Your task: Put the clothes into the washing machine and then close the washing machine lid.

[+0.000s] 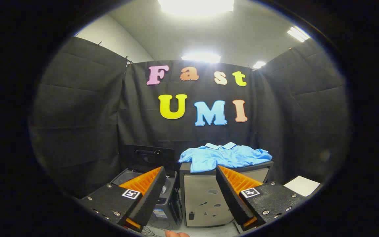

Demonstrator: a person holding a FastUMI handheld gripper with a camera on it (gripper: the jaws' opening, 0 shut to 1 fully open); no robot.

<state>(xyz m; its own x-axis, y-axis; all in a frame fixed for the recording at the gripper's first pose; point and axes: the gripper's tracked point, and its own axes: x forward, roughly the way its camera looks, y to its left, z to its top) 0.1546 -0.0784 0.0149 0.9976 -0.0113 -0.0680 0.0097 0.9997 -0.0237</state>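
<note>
A light blue polo shirt (224, 157) lies spread on top of a grey cabinet (206, 197), beyond my fingers and a little right of the gap between them. To the cabinet's left stands the washing machine (168, 205) with its dark lid (150, 158) raised upright at the back; the left finger hides much of its open top. My gripper (191, 177) is open, fingers wide apart with nothing between them, held back from both the shirt and the machine.
Black cloth walls close in the booth on the left, back and right. A white sheet (302, 185) lies low on the right behind the right finger. A fingertip of a person's hand (176, 234) shows below the fingers.
</note>
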